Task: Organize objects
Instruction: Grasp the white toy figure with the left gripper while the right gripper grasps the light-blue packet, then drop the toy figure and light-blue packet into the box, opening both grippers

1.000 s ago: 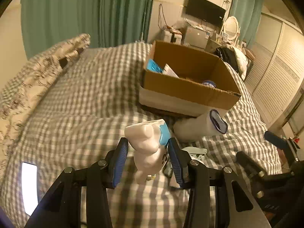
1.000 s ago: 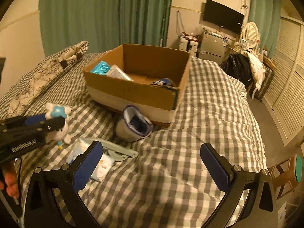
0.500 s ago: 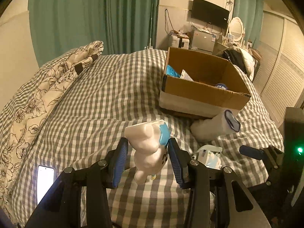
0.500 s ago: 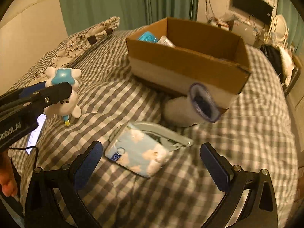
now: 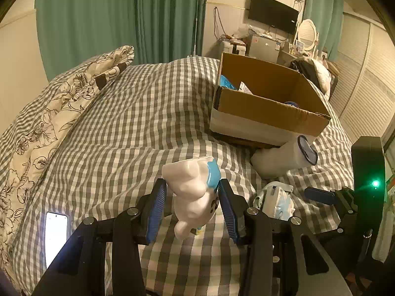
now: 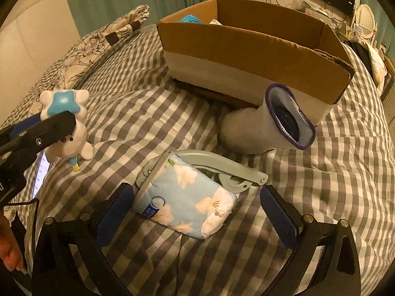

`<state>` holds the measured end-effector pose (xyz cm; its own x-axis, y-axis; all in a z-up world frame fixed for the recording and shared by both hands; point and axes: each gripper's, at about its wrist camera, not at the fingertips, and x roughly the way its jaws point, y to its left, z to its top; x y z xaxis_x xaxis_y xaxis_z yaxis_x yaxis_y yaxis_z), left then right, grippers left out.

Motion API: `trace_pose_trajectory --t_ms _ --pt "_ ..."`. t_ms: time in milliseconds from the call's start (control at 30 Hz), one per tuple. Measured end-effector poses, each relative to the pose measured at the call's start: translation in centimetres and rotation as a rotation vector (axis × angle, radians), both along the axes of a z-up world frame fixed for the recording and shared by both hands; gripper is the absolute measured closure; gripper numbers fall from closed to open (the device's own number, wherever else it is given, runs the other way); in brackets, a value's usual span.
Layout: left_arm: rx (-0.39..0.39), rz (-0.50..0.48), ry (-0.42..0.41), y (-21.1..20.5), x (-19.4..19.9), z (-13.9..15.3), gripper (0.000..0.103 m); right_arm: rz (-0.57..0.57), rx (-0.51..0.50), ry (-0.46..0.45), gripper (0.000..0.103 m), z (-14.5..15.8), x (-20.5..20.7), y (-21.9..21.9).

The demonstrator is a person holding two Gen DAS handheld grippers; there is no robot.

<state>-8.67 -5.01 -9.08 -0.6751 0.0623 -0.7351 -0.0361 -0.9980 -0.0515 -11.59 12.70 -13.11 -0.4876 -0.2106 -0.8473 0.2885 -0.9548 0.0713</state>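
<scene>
Your left wrist view: looks down along its fingers across the bed (image 5: 123, 128) toward the cardboard box (image 5: 266, 113) | your right wrist view: nearer, steeper, over the tissue pack (image 6: 182, 197) | shared: box, tissue pack, bed.

A bed (image 5: 128, 123) covered in grey checked cloth is seen. On it a cardboard box (image 6: 246, 56) is set. A sock (image 6: 259, 128) lies against the box's front; just before the sock, a tissue pack (image 6: 185, 202) rests on a grey tool (image 6: 229, 170). Left of the box lie a pillow (image 5: 61, 98) and a lit phone (image 5: 56, 236).
</scene>
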Motion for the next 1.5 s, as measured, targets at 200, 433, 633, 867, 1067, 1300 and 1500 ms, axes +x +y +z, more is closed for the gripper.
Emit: trace_pose_trajectory --t_ms 200,433,633,867,1067,1300,1500 --pt "0.002 -0.004 0.0 0.2 0.3 0.1 0.059 0.03 -0.008 -0.004 0.012 0.0 0.5 -0.4" --pt "0.002 -0.01 -0.003 0.4 0.5 0.2 0.058 0.073 -0.015 0.007 0.037 0.4 1.4 -1.2" --pt "0.003 -0.01 -0.003 0.5 0.6 0.3 0.059 0.086 -0.025 0.024 0.054 0.9 2.0 -1.3" --pt "0.004 -0.01 -0.001 0.5 0.7 0.4 0.059 0.097 -0.026 0.061 0.074 2.1 2.5 -1.3" --pt "0.009 -0.014 0.011 0.6 1.2 1.0 0.059 0.086 -0.031 0.118 0.081 4.1 3.5 -0.4" --pt "0.038 -0.053 0.046 1.6 2.0 3.1 0.059 0.068 -0.043 0.188 0.082 7.5 4.2 0.8" --pt "0.092 -0.112 0.091 2.6 1.3 6.2 0.059 0.062 -0.031 0.3 0.082 12.6 4.6 2.0"
